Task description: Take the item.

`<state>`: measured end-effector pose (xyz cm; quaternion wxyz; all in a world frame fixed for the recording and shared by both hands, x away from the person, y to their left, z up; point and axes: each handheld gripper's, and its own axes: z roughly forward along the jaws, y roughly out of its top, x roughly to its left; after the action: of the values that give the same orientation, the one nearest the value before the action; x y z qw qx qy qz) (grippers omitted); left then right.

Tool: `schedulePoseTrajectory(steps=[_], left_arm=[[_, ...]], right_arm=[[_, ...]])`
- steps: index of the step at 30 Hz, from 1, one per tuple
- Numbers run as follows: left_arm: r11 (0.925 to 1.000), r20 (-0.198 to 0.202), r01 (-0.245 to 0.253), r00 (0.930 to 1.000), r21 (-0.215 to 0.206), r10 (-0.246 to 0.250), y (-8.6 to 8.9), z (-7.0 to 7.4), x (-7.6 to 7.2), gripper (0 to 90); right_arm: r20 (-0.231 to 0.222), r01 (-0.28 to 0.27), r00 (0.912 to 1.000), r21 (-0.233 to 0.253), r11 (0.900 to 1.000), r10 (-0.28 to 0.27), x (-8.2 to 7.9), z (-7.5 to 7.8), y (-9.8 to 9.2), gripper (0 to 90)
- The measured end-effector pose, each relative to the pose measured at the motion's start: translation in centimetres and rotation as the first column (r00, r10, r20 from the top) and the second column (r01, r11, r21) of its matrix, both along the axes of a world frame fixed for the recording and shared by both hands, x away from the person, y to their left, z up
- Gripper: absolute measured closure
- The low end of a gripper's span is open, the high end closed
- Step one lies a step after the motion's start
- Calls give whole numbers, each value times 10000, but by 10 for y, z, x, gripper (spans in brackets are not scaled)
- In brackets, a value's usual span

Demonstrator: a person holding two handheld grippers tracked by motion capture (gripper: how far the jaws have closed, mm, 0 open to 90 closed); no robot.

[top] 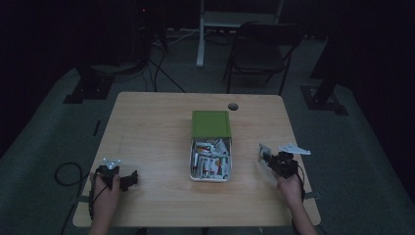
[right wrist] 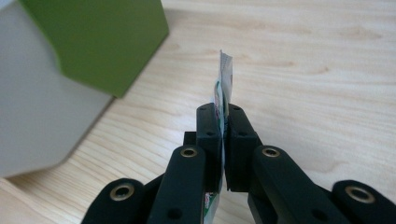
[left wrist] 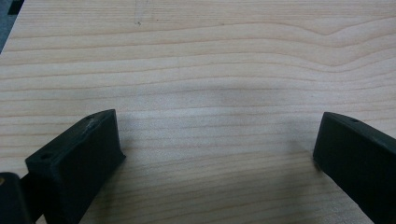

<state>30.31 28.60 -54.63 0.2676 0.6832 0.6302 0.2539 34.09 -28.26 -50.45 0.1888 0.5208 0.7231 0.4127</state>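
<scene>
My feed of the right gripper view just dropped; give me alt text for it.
The right black tongs are shut on a thin printed paper sachet held edge-on, its top sticking up above the jaws over the light wooden table. A grey box with a green lid sits at upper left.

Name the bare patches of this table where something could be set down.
Free: between the left tool and the box; the far strip behind the green lid. Crowded: between box and right tool, which is pinching a packet.

the high view is dim, its surroundings nearly black. both gripper views are bright and evenly lit; the green box lid (right wrist: 93, 42) looks softly blurred.
</scene>
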Motion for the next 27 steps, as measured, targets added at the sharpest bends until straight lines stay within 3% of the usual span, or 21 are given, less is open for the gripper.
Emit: schedulePoseTrajectory(steps=[11, 17, 27], left_arm=[[10000, 3, 3, 10000, -3, -3, 0, 0, 0, 11], [10000, 3, -2, 10000, -3, 2, 0, 0, 0, 11], [10000, -1, 0, 10000, 1, 0, 0, 0, 0, 11]], right_arm=[[-344, 261, 9991, 69, 9996, -258, 3, -10, -12, 859], [-543, 504, 9974, 392, 9980, -482, 6, -15, -24, 848], [-835, 689, 9943, 304, 9972, -661, 9, -21, -36, 711]])
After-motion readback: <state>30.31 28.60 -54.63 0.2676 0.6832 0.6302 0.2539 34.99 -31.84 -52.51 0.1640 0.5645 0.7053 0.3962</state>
